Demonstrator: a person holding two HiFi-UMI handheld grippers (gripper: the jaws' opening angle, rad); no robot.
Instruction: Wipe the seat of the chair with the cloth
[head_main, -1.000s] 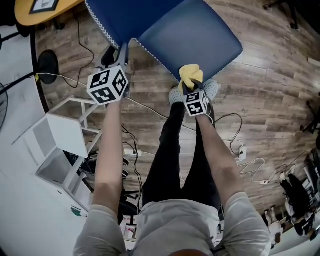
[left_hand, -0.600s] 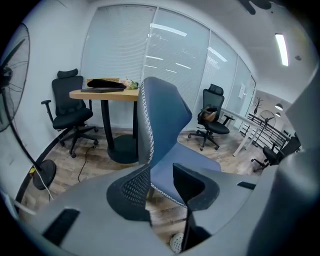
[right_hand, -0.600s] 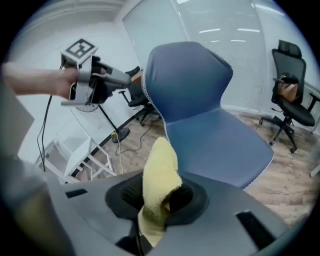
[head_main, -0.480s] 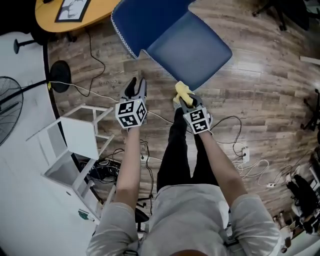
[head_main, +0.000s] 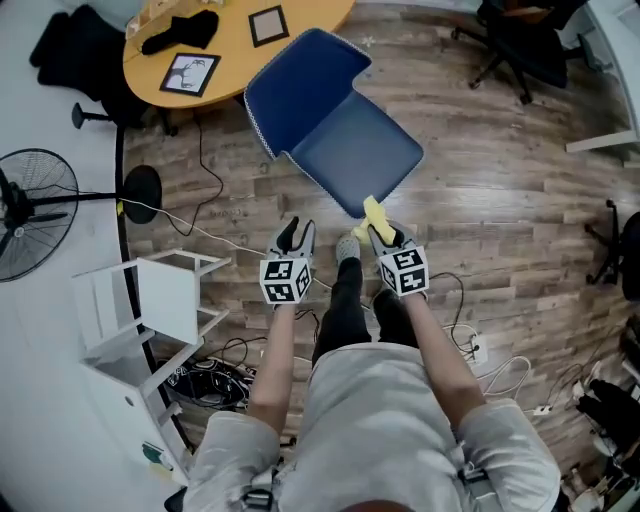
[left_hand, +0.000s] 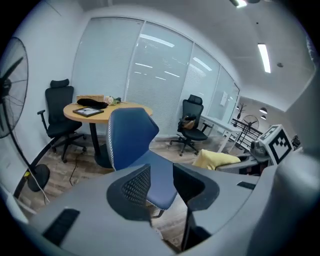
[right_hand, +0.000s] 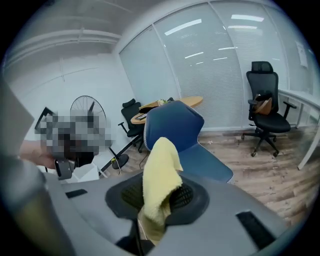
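Grippers poised at the near edge of the chair. We are standing just near of the blue seat, which is turning one rounded corner toward us; its white-stitched rim is running along the left edge and up the backrest on the far left.

We are holding the right gripper with its jaws pressed almost together on the yellow cloth. In the right gripper view the cloth is rising out of the pads and folding over at the top. From the head view its far tip is overlapping the seat's near corner; whether it is touching the seat, we cannot tell.

We are keeping the left gripper beside it, off the seat's left edge and over bare floor. Its jaws are standing wide apart with nothing between them; only the seat is showing through the gap.

Bare wood floor is lying open to the right of the chair. Room is tighter on the left: a round table is standing just beyond the backrest, a fan at the far left, and a white shelf unit near-left of the left gripper, with cables trailing between.
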